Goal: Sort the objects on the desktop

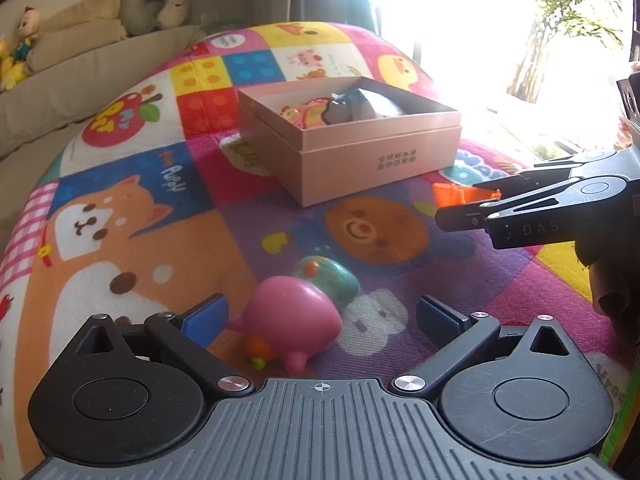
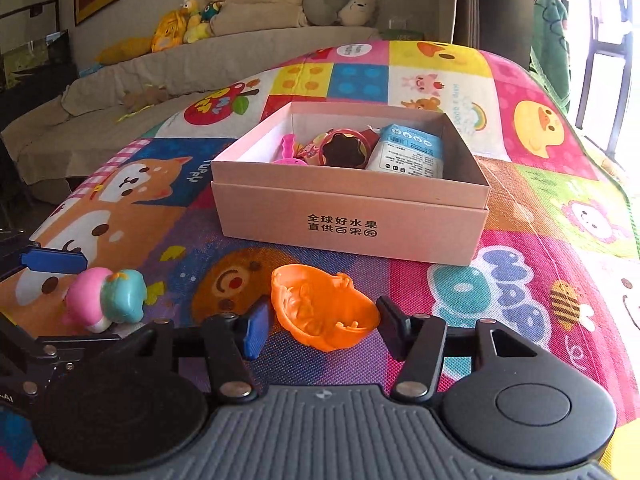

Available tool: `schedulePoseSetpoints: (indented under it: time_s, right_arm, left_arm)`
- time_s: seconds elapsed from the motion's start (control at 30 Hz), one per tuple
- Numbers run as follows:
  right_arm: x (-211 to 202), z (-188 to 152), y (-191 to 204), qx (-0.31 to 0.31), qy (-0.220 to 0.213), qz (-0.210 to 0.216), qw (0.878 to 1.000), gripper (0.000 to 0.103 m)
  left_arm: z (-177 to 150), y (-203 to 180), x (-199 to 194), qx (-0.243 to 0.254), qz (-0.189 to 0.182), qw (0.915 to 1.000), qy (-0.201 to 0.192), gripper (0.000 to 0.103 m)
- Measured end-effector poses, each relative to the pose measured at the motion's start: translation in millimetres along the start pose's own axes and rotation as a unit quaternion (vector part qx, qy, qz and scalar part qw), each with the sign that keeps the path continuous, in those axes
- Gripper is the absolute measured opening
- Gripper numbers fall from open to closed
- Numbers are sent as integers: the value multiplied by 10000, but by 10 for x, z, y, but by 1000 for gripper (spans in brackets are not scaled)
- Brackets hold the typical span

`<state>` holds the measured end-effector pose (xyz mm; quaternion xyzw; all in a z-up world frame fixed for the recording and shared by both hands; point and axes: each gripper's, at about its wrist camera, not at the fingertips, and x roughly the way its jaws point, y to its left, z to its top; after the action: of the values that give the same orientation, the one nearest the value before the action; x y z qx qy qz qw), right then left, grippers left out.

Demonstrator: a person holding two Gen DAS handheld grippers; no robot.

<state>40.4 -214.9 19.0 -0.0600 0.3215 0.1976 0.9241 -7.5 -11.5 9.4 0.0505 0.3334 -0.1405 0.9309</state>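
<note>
— Right gripper [image 2: 320, 330] at lower centre of its own view: matte black arms, blue pad on the left finger [image 2: 256, 330], jaws partly drawn in around the orange mould [image 2: 322, 312], a thin, glossy plastic shell, hollow side up, ridged inside. Left pad about touching its rim, right finger [image 2: 394, 332] just beside the far edge; firm pinch or not, cannot tell.

— And the left gripper [image 1: 320, 316]?

— Spread wide at lower centre of the left view, blue pads well apart. Between them, touching neither: pink toy [image 1: 290, 320], smooth, rounded, rubbery, stubby feet, with a teal cap-like lump [image 1: 326, 278] behind.

— Surface underneath?

— Quilted play mat [image 1: 132, 240], woven sheen, bright cartoon patches: dog, bear, ducks.

— Container?

— Pink cardboard box [image 2: 352, 216], square, matte, lid nested under the base, black printed characters on the front wall; centre of the right view, upper centre of the left. Inside: a white-and-blue paper packet [image 2: 408, 152], a round red-rimmed dark piece [image 2: 344, 148], wavy pink plastic bits.

— Background?

— Upper left, beige fabric sofa [image 2: 120, 92] with plush toys [image 2: 192, 20].
</note>
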Motion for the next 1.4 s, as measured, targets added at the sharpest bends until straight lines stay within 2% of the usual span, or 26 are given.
schedulePoseSetpoints:
  time_s: [0.17,0.2,0.33,0.4,0.47,0.6,0.83,0.93,1.07,1.2,1.27,1.4]
  right_arm:
    - [-119,-110,-17,-172,-36,-263,9995,56]
    - [-133,-132,-24,-175,-28,-273,9995,56]
    - [-147,-170,-46,-115,0,-247,9996,56]
    - [-135,-173,-50,-73,19,-233,9997,56]
    - [-131,-175,-44,-60,30,-215,9997,56]
    - [-147,-184,-22,-92,61,-194,9998,56]
    - [-299,-230,25,-260,88,-218,9994,56]
    - [-457,-256,41,-442,18,-247,9987,56]
    - [-813,-141,-31,-518,-271,-285,9979,56]
    - [-1232,231,-145,-566,-981,-549,9920,56]
    - [-1406,463,-231,-483,-1357,-598,9878,56]
    - [-1522,832,-375,-377,-1822,-762,9796,56]
  left_arm:
    - [-6,-58,-65,174,-488,9987,23,102]
    - [-3,-65,-84,190,-487,9986,-6,102]
    - [61,-63,-48,155,51,9999,-34,102]
    - [103,-46,8,94,198,9998,3,96]
    - [131,-55,67,92,224,9997,94,81]
    - [128,-101,125,200,238,9994,181,80]
    - [49,-184,58,350,394,9984,214,54]
    - [47,-200,-73,267,376,9989,120,54]
    - [278,-284,-348,427,402,9974,-418,53]
    - [753,-378,-500,772,572,9888,-1140,53]
    - [1011,-394,-436,826,612,9856,-1344,54]
    - [1452,-381,-43,714,631,9857,-1390,53]
